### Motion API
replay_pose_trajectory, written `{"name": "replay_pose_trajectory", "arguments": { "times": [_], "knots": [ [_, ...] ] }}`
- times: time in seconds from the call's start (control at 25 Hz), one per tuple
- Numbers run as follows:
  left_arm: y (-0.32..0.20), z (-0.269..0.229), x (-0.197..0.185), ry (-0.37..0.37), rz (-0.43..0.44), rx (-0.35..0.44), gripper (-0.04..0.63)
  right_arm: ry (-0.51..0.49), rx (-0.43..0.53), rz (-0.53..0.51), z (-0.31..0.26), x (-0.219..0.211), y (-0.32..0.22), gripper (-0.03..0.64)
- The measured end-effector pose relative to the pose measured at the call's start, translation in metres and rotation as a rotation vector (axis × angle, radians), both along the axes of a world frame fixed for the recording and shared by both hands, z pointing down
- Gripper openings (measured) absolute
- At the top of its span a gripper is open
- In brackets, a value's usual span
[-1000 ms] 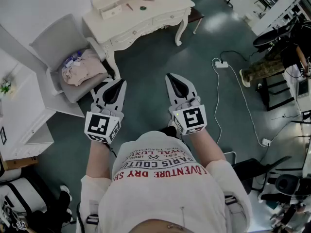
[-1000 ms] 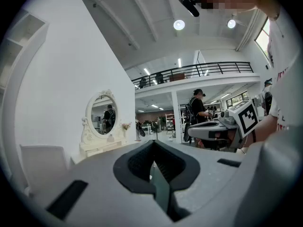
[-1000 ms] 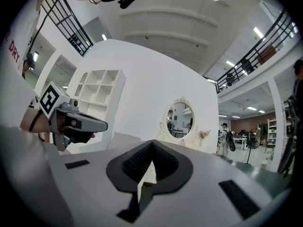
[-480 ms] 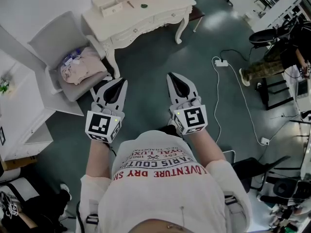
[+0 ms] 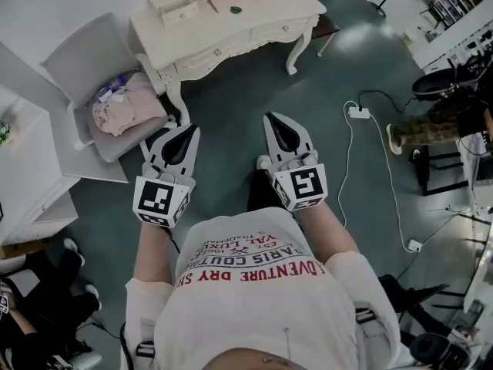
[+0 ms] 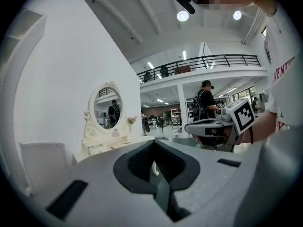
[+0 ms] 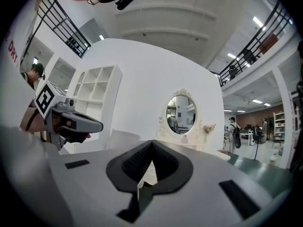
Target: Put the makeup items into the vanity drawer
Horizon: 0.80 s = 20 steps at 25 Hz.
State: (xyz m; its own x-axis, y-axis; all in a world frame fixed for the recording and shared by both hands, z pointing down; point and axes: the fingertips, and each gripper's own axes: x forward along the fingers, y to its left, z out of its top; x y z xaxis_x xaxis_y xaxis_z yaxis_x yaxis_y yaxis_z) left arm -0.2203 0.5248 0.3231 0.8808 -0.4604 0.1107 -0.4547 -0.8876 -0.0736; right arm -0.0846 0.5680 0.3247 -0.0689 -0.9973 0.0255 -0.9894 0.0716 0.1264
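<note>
The cream vanity (image 5: 231, 33) stands at the top of the head view, far ahead of both grippers. On its top lie a green round item (image 5: 236, 9) and two thin brown sticks (image 5: 212, 6). A small drawer box (image 5: 179, 14) sits at the top's back. My left gripper (image 5: 192, 128) and right gripper (image 5: 270, 119) hang side by side over the dark floor, both shut and empty. In the left gripper view the jaws (image 6: 154, 148) point at the vanity's oval mirror (image 6: 106, 109). The right gripper's jaws (image 7: 151, 144) face the same mirror (image 7: 179, 112).
A grey chair (image 5: 92, 68) holding pink clothes (image 5: 127, 102) stands left of the vanity. A white cabinet (image 5: 31, 168) is at the left. A power strip (image 5: 358, 112) with a cable lies on the floor at the right, near a person's legs (image 5: 420, 129).
The view has shifted: the vanity and the floor cable sit further right and the chair slightly lower. A dark shoe now shows between the grippers. Both grippers keep their pose, shut.
</note>
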Motion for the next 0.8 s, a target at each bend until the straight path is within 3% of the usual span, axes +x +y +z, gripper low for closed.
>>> {"name": "replay_pose_trajectory", "arguments": {
  "times": [0.48,0.64,0.8],
  "knots": [
    [-0.127,-0.010,0.184,0.008,-0.180,-0.046,0.006,0.003,-0.052,-0.185,-0.010,0.189,-0.153,-0.002],
    [-0.152,-0.003,0.218,-0.009,-0.210,-0.064,0.006,-0.003,-0.074,-0.215,-0.004,0.226,-0.191,-0.002],
    [-0.182,0.001,0.229,-0.025,-0.245,-0.085,0.006,-0.010,-0.089,-0.252,-0.001,0.238,-0.226,-0.002]
  ]
}}
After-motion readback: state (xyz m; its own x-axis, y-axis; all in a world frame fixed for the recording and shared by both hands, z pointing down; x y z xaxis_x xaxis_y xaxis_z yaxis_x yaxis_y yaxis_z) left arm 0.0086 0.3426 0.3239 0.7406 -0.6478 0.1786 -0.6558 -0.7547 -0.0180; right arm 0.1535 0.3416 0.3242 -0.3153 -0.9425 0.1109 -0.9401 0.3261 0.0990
